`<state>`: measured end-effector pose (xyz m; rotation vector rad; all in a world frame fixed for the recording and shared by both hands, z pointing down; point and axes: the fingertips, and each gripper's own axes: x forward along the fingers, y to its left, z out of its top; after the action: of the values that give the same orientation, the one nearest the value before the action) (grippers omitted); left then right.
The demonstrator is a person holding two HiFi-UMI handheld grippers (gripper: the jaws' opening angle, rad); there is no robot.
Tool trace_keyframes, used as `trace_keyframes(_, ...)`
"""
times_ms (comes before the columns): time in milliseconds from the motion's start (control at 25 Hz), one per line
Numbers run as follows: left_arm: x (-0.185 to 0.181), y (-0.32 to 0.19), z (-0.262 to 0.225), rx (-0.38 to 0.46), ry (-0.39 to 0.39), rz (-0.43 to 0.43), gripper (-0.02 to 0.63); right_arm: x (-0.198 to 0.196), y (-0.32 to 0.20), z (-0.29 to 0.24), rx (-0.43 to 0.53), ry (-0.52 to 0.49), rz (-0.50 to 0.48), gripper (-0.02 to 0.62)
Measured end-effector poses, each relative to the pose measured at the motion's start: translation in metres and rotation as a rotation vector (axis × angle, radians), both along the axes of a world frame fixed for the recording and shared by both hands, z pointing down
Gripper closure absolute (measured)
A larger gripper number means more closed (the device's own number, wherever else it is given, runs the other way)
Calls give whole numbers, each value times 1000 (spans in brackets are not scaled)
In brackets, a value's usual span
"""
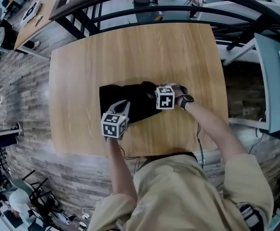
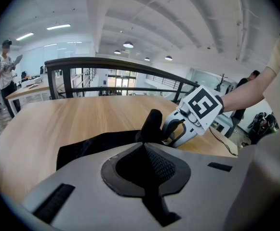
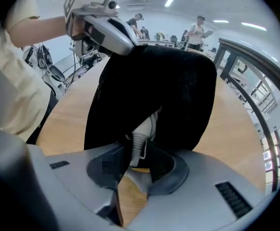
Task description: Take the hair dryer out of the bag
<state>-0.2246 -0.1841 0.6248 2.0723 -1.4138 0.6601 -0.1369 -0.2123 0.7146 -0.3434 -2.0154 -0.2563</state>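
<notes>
A person in a beige top [image 1: 188,196] stands at the near edge of a pale wooden table [image 1: 130,52], holding a gripper in each hand. A black fabric bag [image 1: 130,100] lies on the table, a little nearer than its middle, and both tools are at it.

The left gripper [image 2: 146,146] comes in at the bag's near left side, pointing down at a slant. Its jaws are clenched together with black cloth pinched at their tips. From the right gripper view, this gripper holds the bag's edge up, so the fabric stands as a dark hump above the wood.

The right gripper [image 3: 135,162] is at the bag's right end and points steeply down into the mouth. Its jaws stand partly apart and grasp the hair dryer [image 3: 147,126]. What shows is a white piece coming out of the dark opening, ending in a ribbed collar that sits squeezed between the two pads. Bare tabletop shows just behind the jaws. The rest of the hair dryer is hidden under the black cloth, so most of it is still inside the bag, at the right end. The head view shows none of it.

There is a dark watch [image 1: 186,100] on the right wrist. A curved dark metal railing [image 1: 130,8] runs beyond the table's far edge. Farther off, other people stand among desks under ceiling lights.
</notes>
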Motion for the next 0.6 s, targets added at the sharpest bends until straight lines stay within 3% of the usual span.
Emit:
trace_keyframes(160,2,1,-5,11,9,-14,589,8,-8,-32,30,-76,39,514)
trace_keyframes(320,-3,1,-4,26,34,-28,589,18,-12,-64,211,-84,-57,520)
trace_keyframes(600,13,-7,8,14,38,-16,589,64,-14,-91,340,-32,-160,522)
